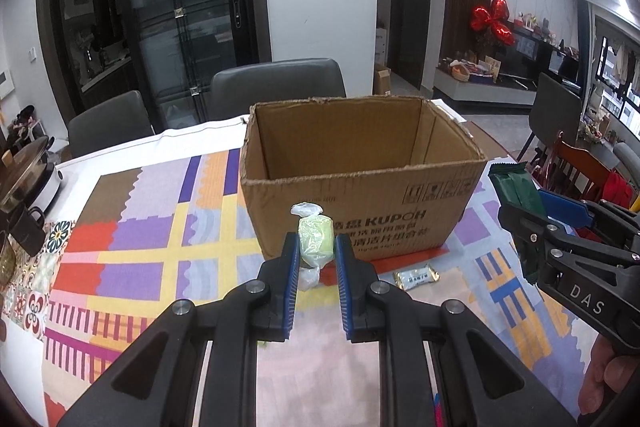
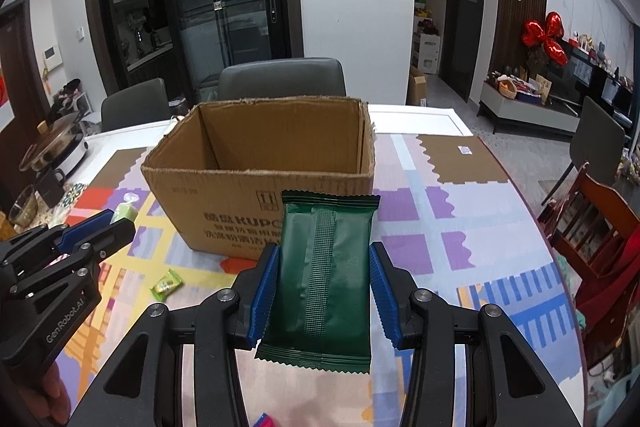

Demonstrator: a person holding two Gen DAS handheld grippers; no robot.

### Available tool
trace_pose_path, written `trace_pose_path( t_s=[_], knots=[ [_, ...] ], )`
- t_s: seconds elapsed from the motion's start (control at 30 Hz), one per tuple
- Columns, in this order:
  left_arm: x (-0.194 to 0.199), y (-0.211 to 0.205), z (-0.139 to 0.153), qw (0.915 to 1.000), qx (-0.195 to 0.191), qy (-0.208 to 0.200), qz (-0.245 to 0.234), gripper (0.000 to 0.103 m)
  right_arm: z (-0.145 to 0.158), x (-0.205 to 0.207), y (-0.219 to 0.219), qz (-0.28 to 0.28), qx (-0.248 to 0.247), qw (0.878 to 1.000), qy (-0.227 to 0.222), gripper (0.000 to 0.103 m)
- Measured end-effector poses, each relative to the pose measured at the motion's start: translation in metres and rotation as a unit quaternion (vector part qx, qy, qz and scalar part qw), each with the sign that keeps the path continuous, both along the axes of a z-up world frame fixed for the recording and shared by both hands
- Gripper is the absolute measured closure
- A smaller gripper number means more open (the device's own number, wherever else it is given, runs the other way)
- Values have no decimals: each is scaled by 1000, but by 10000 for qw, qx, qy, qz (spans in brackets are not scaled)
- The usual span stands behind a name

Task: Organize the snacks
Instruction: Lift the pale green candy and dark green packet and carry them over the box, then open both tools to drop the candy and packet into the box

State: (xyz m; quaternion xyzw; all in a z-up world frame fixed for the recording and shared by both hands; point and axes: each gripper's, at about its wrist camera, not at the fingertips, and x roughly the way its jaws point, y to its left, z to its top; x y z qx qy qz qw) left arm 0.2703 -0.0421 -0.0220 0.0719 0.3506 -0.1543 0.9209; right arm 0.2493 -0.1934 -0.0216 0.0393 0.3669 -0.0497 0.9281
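The pale green wrapped candy [image 1: 316,237] is clenched between the pads of the left claw [image 1: 317,267], off the table, in front of the open cardboard box [image 1: 360,187]. The dark green snack packet [image 2: 326,275] is pinched at its edges by the right claw [image 2: 324,291], also short of the box.

Risks:
- The candy's loose film may slip, since only the wrapper's sides are gripped.
- The flat packet may buckle or pivot out of the claw.
- Either item may strike the near box wall and fall outside.
- The claws may collide over the opening.

A small packet [image 1: 416,277] and a green sweet [image 2: 166,285] lie on the patterned tablecloth [image 1: 160,247].
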Motion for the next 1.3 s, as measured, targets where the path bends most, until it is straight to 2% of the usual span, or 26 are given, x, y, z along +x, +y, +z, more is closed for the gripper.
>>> trace_pose_path(
  t_s=[0.67,1.3],
  knots=[
    [50,-13,28,9997,-82,-221,-83,84,35,54,-6,203,-72,9993,-314,57],
    [96,-20,32,9996,-101,-256,-67,84,33,105,-13,335,-5,9990,-280,57]
  ],
)
